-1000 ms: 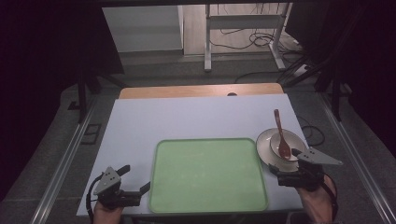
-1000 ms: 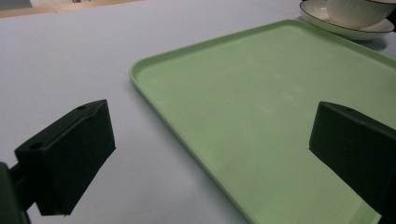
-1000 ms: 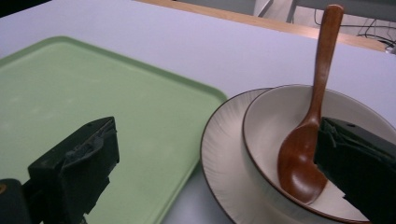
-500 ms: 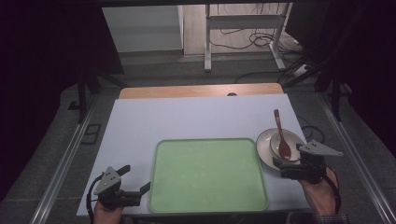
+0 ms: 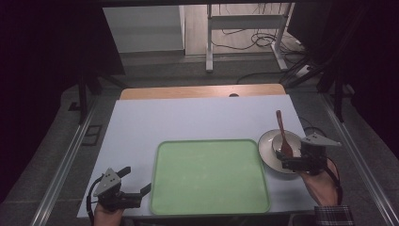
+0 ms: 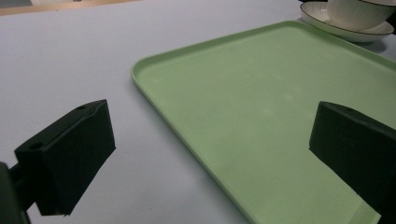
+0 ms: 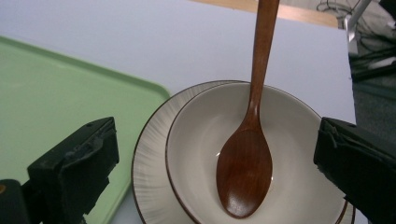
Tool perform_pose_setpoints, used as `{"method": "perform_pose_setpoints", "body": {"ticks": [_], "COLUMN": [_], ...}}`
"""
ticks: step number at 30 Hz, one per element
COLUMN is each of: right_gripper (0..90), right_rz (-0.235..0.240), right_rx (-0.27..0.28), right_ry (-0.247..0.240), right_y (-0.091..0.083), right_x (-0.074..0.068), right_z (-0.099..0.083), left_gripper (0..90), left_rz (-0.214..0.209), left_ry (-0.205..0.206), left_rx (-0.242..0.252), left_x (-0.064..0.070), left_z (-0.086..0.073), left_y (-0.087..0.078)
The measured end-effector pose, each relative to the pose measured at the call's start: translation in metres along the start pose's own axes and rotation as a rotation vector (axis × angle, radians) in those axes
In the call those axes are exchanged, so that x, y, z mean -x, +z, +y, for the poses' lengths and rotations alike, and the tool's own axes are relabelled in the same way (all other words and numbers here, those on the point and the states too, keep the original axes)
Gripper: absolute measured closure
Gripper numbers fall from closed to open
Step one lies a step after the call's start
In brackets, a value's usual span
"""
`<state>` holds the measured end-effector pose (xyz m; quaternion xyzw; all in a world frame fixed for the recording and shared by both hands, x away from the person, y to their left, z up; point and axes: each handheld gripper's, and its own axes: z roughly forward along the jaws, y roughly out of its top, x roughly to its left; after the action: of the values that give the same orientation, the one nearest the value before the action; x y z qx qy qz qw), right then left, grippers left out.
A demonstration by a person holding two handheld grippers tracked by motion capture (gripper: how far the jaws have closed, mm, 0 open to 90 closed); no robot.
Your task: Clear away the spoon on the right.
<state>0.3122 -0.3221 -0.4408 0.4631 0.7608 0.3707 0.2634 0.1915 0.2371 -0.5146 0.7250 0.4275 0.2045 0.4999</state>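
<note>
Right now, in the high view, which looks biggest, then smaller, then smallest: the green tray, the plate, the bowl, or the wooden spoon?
1. Green tray, by far the biggest.
2. Plate.
3. Bowl, a little smaller than the plate under it.
4. Wooden spoon, the smallest and thinnest.

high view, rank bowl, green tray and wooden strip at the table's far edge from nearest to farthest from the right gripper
1. bowl, just under and ahead of the right gripper, with the spoon in it.
2. green tray, to the gripper's left.
3. wooden strip, along the far edge.

High cam overhead, 2 gripper cams close
</note>
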Motion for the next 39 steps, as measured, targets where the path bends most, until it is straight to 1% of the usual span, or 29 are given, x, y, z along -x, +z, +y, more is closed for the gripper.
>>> {"method": "perform_pose_setpoints", "body": {"ticks": [4,6,9,10,11,12,13,15,16,17,18,19,20,22,25,26,27,28,29,32,33,34,35,37,39], "right_gripper": [0.0,0.0,0.3,2.4,6.8,9.5,9.5,13.9,17.9,17.9,21.8,24.1,24.1,29.4,39.4,46.2,48.9,48.9,54.1,59.9,59.9,62.9,62.9,66.6,67.6], "right_rz": [-0.013,-0.021,-0.022,-0.029,-0.038,-0.046,-0.046,-0.051,-0.06,-0.06,-0.058,-0.06,-0.06,-0.067,-0.086,-0.097,-0.099,-0.099,-0.097,-0.086,-0.086,-0.084,-0.084,-0.086,-0.092], "right_rx": [-0.016,-0.045,-0.053,-0.06,-0.069,-0.072,-0.072,-0.08,-0.091,-0.091,-0.103,-0.108,-0.108,-0.111,-0.114,-0.114,-0.114,-0.114,-0.116,-0.138,-0.138,-0.153,-0.153,-0.166,-0.167], "right_ry": [0.007,0.019,0.011,0.008,-0.002,-0.005,-0.005,-0.006,-0.007,-0.007,-0.007,-0.007,-0.007,-0.012,-0.021,-0.035,-0.037,-0.037,-0.037,-0.027,-0.027,-0.028,-0.028,-0.023,-0.02], "right_y": [0.003,0.008,0.011,0.012,0.014,0.015,0.015,0.018,0.021,0.021,0.024,0.026,0.026,0.028,0.031,0.033,0.034,0.034,0.036,0.04,0.04,0.044,0.044,0.049,0.05], "right_x": [0.003,0.006,0.008,0.009,0.01,0.011,0.011,0.012,0.013,0.013,0.014,0.014,0.014,0.014,0.014,0.015,0.015,0.015,0.017,0.019,0.019,0.02,0.02,0.021,0.022], "right_z": [0.002,0.004,0.005,0.005,0.007,0.008,0.008,0.011,0.012,0.012,0.014,0.015,0.015,0.017,0.02,0.022,0.023,0.023,0.026,0.029,0.029,0.03,0.03,0.031,0.031], "left_gripper": [0.0,0.0,0.0,0.0,0.0,0.0,0.0,0.0,0.0,0.0,0.0,0.0,0.0,0.0,0.0,0.0,0.0,0.0,0.0,0.0,0.0,0.0,0.0,0.0,0.0], "left_rz": [-0.001,-0.001,-0.001,-0.001,-0.001,-0.001,-0.001,0.0,-0.001,-0.001,-0.001,-0.001,-0.001,-0.002,-0.002,-0.002,-0.002,-0.002,-0.001,-0.001,-0.001,0.0,0.0,0.001,0.0], "left_ry": [0.002,0.003,0.002,0.001,0.001,0.002,0.002,0.001,0.001,0.001,0.0,0.0,0.0,0.001,0.001,0.001,0.001,0.001,0.0,0.002,0.002,0.001,0.001,0.002,0.002], "left_rx": [-0.002,-0.003,-0.003,-0.003,-0.004,-0.005,-0.005,-0.004,-0.005,-0.005,-0.004,-0.004,-0.004,-0.004,-0.006,-0.008,-0.008,-0.008,-0.008,-0.01,-0.01,-0.01,-0.01,-0.012,-0.013], "left_x": [0.0,0.0,0.0,0.0,0.0,0.0,0.0,0.0,0.0,0.0,0.0,0.0,0.0,0.0,0.0,0.0,0.0,0.0,0.0,0.0,0.0,0.0,0.0,0.0,0.0], "left_z": [0.0,0.0,0.0,0.0,0.0,0.0,0.0,0.0,0.0,0.0,0.0,0.0,0.0,0.0,0.0,0.0,0.0,0.0,0.0,0.0,0.0,0.0,0.0,0.0,0.0], "left_y": [0.0,0.0,0.0,0.0,0.001,0.001,0.001,0.001,0.001,0.001,0.0,0.0,0.0,0.0,0.001,0.001,0.001,0.001,0.001,0.001,0.001,0.001,0.001,0.001,0.001]}}
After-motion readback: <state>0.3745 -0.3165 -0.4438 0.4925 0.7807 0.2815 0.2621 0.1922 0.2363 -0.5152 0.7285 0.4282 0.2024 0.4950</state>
